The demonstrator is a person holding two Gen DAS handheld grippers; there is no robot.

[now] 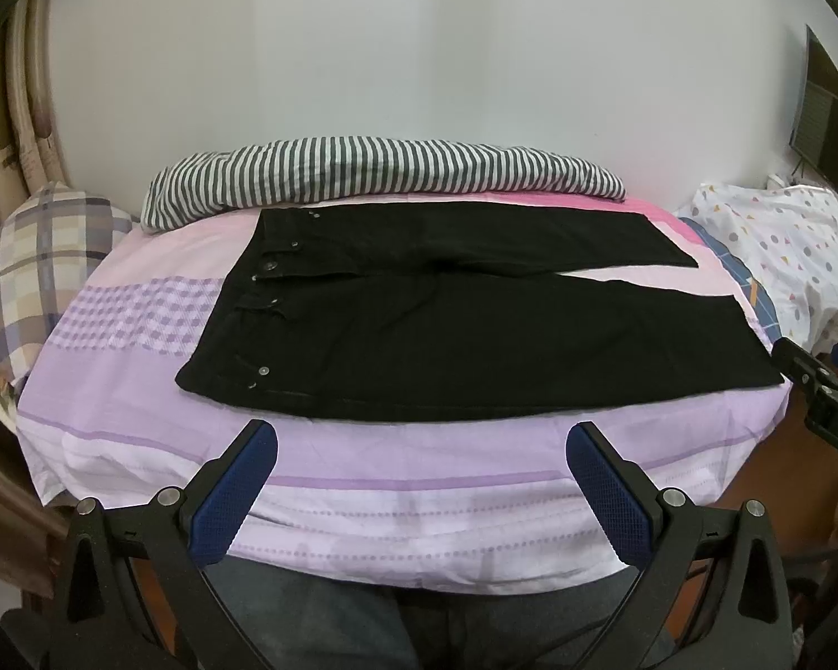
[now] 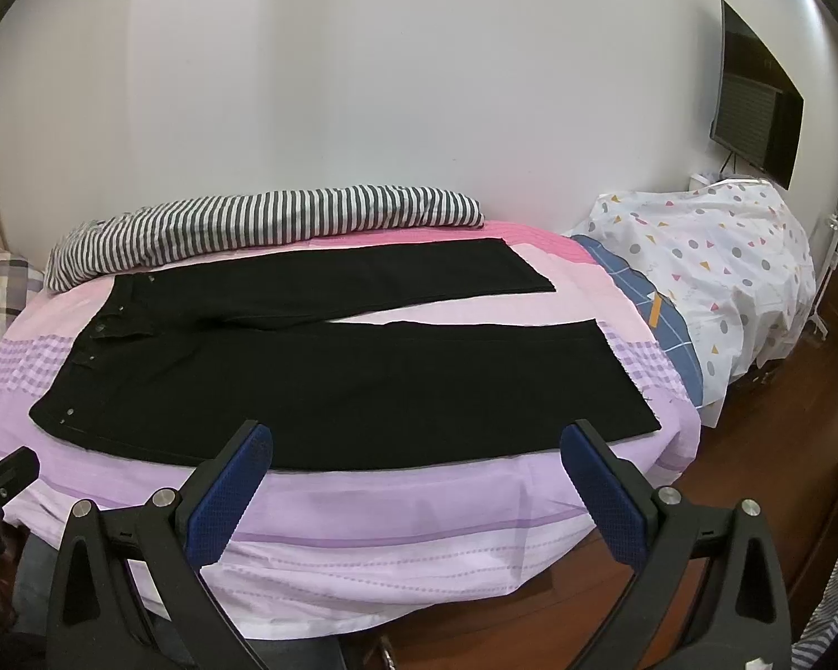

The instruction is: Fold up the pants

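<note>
Black pants (image 1: 447, 324) lie flat on a bed with a pink and lilac sheet (image 1: 139, 391), waistband to the left, both legs stretched to the right and slightly apart. In the right wrist view the same pants (image 2: 335, 385) reach close to the bed's near edge. My left gripper (image 1: 422, 441) hovers open just short of the near hem of the pants, nothing between its blue pads. My right gripper (image 2: 416, 441) is open too, over the near leg's edge, holding nothing. Part of the right gripper's body (image 1: 827, 391) shows at the right edge of the left wrist view.
A striped duvet (image 1: 374, 173) is rolled along the wall behind the pants. A checked pillow (image 1: 33, 268) lies at the left end, a dotted white cover (image 2: 715, 279) over a pile at the right. Wooden floor (image 2: 754, 446) lies right of the bed. A person's grey trousers (image 1: 318, 614) are below.
</note>
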